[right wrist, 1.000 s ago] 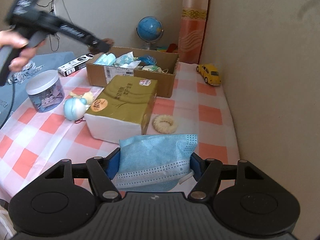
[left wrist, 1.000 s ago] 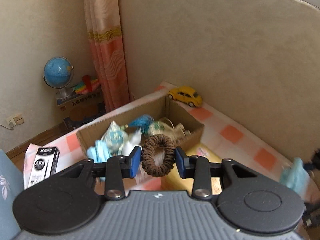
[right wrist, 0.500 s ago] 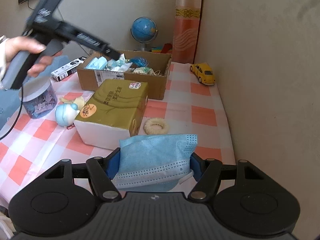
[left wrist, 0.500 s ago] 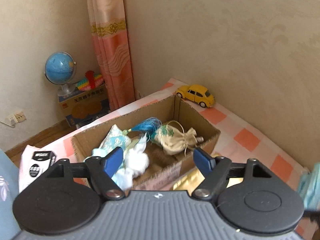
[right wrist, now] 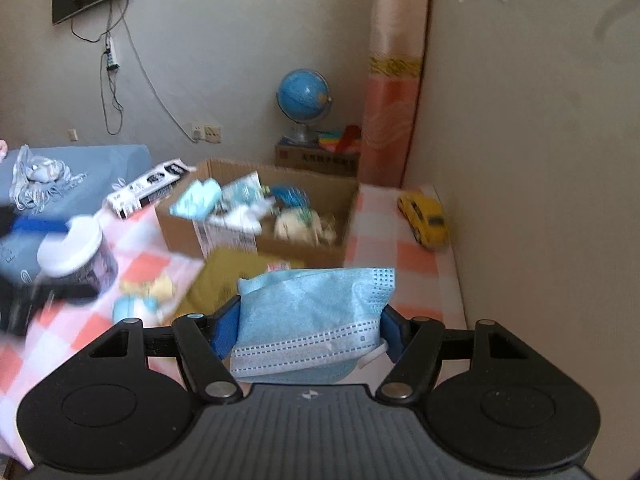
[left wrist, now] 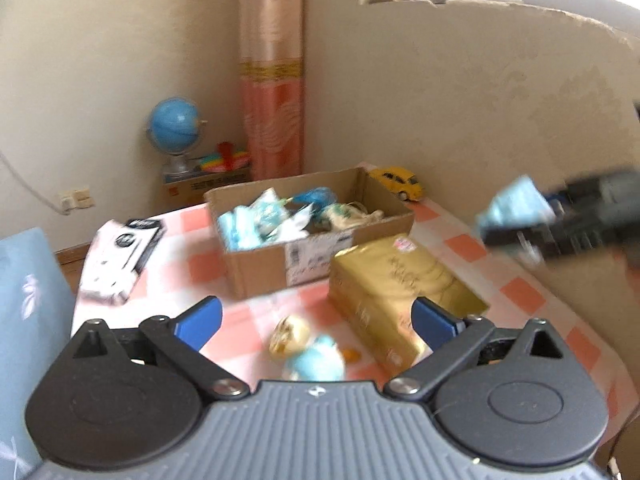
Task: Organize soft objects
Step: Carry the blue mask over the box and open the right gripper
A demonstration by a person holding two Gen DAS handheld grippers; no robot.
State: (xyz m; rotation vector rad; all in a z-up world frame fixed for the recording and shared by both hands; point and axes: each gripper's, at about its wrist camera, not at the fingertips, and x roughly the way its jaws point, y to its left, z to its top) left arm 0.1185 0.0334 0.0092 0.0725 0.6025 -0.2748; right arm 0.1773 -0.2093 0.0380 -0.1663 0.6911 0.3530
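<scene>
My left gripper [left wrist: 316, 322] is open and empty, held above the checked tablecloth in front of the cardboard box [left wrist: 320, 248]. The box holds blue masks, pouches and other soft things [left wrist: 276, 216]. A small blue and cream soft toy [left wrist: 308, 350] lies on the cloth just under the left gripper. My right gripper [right wrist: 310, 330] is shut on a blue face mask [right wrist: 316, 312] and holds it in the air, short of the box [right wrist: 256, 240]. It shows blurred at the right of the left wrist view [left wrist: 516, 212].
A gold tissue pack [left wrist: 400, 284] lies in front of the box. A yellow toy car [right wrist: 426, 220] stands by the wall. A white-lidded jar [right wrist: 76, 252] and a black-and-white carton [left wrist: 124, 252] sit on the left. A globe [right wrist: 304, 96] stands behind the table.
My left gripper opened and let the brown hair tie go over the box, then pulled back from it. My right gripper moved toward the box with the mask still held.
</scene>
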